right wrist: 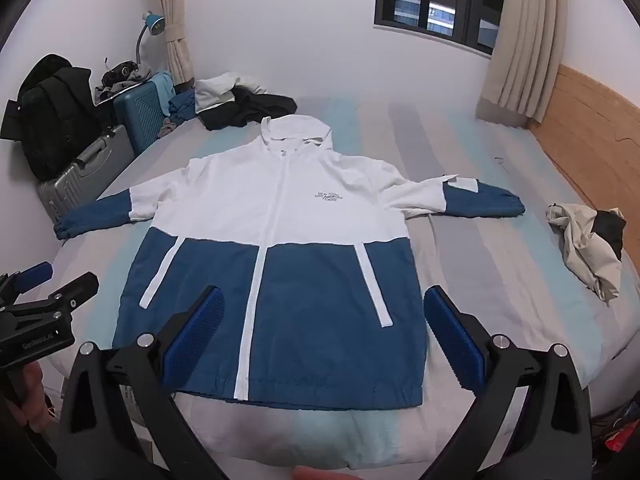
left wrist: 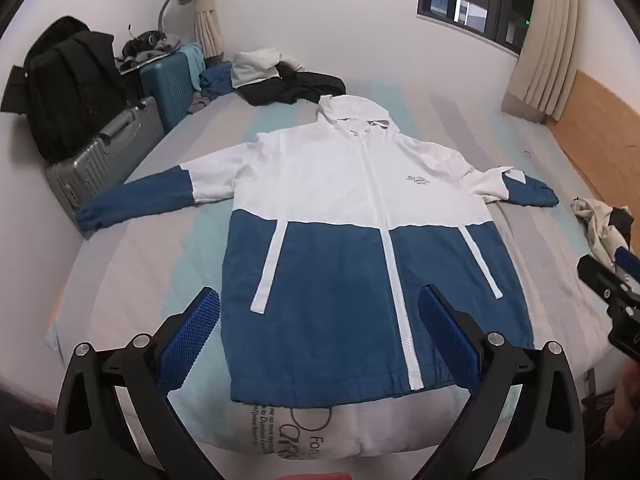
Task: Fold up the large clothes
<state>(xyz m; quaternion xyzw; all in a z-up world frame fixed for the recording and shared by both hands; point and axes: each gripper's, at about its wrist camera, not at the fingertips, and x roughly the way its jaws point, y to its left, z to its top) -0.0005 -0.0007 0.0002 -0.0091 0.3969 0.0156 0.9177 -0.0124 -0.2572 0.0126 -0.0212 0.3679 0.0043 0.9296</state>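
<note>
Two grippers over the near edge of the bed (left wrist: 500, 152), both tilted down toward it. Left gripper (left wrist: 318, 300): jaws spread wide, nothing between the blue pads, nothing held. Right gripper (right wrist: 324, 300): same, jaws wide apart and empty. Neither touches cloth.

Jacket (left wrist: 360, 208) lies flat, front up, in the middle of the bed, zipped. Top half and hood white, lower half blue, white zip strip down the centre, two slanted white pocket strips. Hood points to the far wall; hem is nearest the grippers. Both sleeves stretched out sideways, blue at the cuffs. The sleeve on the right of the view has a small fold of white near the cuff.

Bedsheet striped grey, pale blue and white. Beyond the hood, a heap of dark and white clothes (left wrist: 280, 76). To the right, well apart from the jacket, a crumpled cream and black garment (right wrist: 588, 244). Left of the bed: grey suitcase (left wrist: 100, 152), teal suitcase (left wrist: 170, 84), black backpack (left wrist: 68, 84). Window (right wrist: 436, 4) with curtains on the far wall.
</note>
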